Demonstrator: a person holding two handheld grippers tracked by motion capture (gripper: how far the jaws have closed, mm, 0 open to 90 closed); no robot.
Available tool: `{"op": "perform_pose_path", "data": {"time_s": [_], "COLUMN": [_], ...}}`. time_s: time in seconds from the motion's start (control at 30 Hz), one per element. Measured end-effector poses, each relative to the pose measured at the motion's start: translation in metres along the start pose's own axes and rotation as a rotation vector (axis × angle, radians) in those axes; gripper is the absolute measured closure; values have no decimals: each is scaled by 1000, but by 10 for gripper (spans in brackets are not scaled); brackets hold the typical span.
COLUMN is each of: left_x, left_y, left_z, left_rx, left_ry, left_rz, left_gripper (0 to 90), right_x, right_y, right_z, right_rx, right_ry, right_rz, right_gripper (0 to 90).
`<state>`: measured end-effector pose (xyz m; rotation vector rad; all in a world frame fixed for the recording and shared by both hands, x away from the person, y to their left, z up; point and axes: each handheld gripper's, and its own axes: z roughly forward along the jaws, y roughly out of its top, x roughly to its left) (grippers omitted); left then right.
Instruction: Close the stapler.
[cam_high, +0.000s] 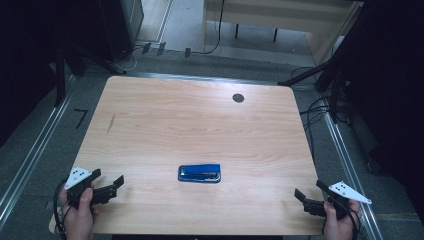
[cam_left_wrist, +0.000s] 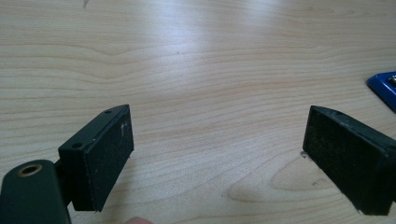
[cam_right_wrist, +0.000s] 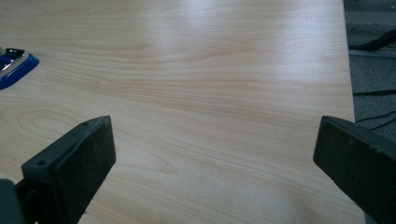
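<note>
We note a blue stapler (cam_high: 199, 173) lying flat on the wooden tabletop (cam_high: 190, 120), near the middle of its near half, long axis running left to right, with a metal strip showing along its top. The left gripper (cam_high: 108, 183) sits at the near left corner of the tabletop, held in a hand (cam_high: 79, 215), jaws spread wide and holding nothing; it points toward the stapler but stays well apart from it. The right gripper (cam_high: 311, 193) sits at the near right corner, also released, jaws wide and empty, likewise well apart from the stapler. In the left gripper view we see bare wood grain between the two black pads (cam_left_wrist: 108, 158), and a blue corner of the stapler (cam_left_wrist: 385, 87) at the right edge. In the right gripper view the stapler's end (cam_right_wrist: 14, 64) shows at the far left, and the tabletop's right edge (cam_right_wrist: 349, 93) gives way to grey floor with dark cables (cam_right_wrist: 373, 44). A small dark round hole (cam_high: 238, 98) marks the far side of the tabletop.
</note>
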<state>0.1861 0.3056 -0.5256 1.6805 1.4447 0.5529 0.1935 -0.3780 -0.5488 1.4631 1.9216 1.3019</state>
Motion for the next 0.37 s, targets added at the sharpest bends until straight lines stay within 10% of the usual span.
{"op": "perform_pose_path", "data": {"time_s": [0.37], "left_x": [0], "left_y": [0], "left_z": [0], "left_rx": [4], "left_ry": [-1], "left_rz": [8], "left_gripper": [91], "right_x": [1], "right_y": [-3], "right_z": [2], "right_rx": [12], "right_ry": [-7], "right_rz": [3], "right_gripper": [0]}}
